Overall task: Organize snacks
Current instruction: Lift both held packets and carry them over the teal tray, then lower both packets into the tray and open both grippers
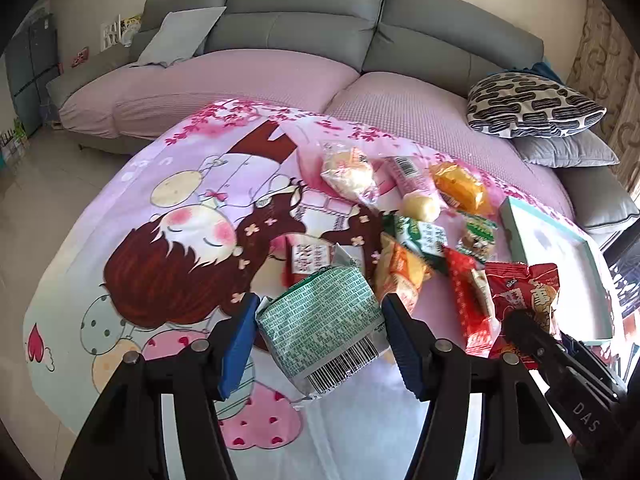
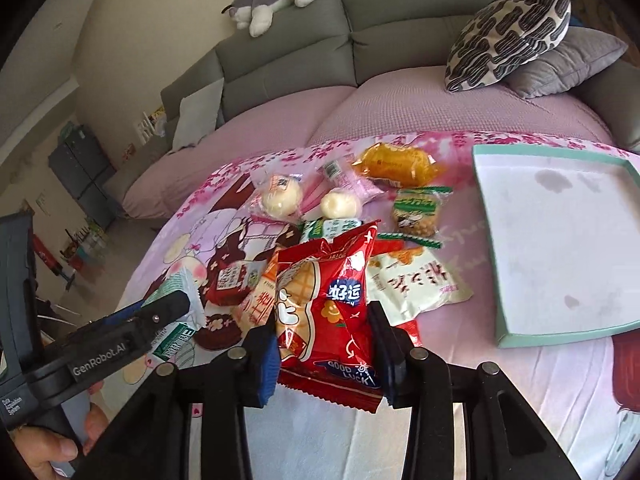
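Blue-padded, the left gripper is clamped on a green-and-white snack packet above the cloth-covered table's near edge, and the right gripper pinches a red snack bag beside it. Loose snacks crowd the table's middle up to its far edge. At the right edge an empty teal-rimmed tray lies, bare cloth open along the left side.

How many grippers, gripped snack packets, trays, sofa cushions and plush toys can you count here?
Grippers: 2 (left gripper, right gripper)
Gripped snack packets: 2 (green packet, red packet)
Trays: 1 (teal tray)
Sofa cushions: 3 (patterned cushion, dark grey cushion, light grey cushion)
Plush toys: 1 (plush dog)
Total: 9
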Tool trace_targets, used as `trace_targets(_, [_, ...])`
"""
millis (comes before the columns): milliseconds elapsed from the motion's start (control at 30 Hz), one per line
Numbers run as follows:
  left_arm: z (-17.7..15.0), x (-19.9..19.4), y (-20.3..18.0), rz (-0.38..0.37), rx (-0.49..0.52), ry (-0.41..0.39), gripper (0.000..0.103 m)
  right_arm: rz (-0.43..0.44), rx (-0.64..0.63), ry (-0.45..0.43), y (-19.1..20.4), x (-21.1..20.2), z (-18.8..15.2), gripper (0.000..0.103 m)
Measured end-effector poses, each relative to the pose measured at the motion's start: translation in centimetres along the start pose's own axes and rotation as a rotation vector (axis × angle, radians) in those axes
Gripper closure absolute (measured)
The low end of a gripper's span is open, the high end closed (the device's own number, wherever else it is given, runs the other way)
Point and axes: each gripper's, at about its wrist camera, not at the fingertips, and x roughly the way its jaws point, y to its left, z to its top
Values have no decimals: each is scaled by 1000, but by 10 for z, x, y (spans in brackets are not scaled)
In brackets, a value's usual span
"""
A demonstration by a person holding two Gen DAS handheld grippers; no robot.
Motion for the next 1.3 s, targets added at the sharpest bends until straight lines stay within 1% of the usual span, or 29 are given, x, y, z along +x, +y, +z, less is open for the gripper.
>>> trace_targets(100, [11, 1, -30, -51, 31, -18, 39, -60, 34, -40, -23, -9, 11, 61])
trace_targets(233, [24, 10, -80, -134, 86, -27, 39, -197, 73, -98, -60, -24, 29, 61])
trace_targets(333, [31, 20, -120, -197, 128, -27, 39, -274, 124, -130, -91, -30, 39, 61])
trace_targets(467, [36, 36, -171, -257, 196, -11, 39, -381, 158, -156, -130, -37, 48, 61])
trace_targets(567, [37, 49, -204, -293, 245, 7, 39, -425, 196, -160, -157, -38, 48, 61])
trace_targets(633, [37, 58, -224, -306, 278, 27, 39, -446, 224, -160, -174, -37, 47, 61])
trace_targets(733, [37, 69, -248, -317, 317, 36, 39, -479, 261, -154, -196, -35, 44, 61])
trace_targets(933, [40, 96, -281, -318, 363, 66, 39, -529, 322, -146, -229, -35, 37, 61])
trace_targets(1133, [41, 122, -300, -318, 385, 84, 38, -594, 336, -134, -248, -34, 38, 61])
trace_targets(1300, [40, 139, -309, -324, 375, 108, 38, -603, 358, -107, -260, -29, 35, 59])
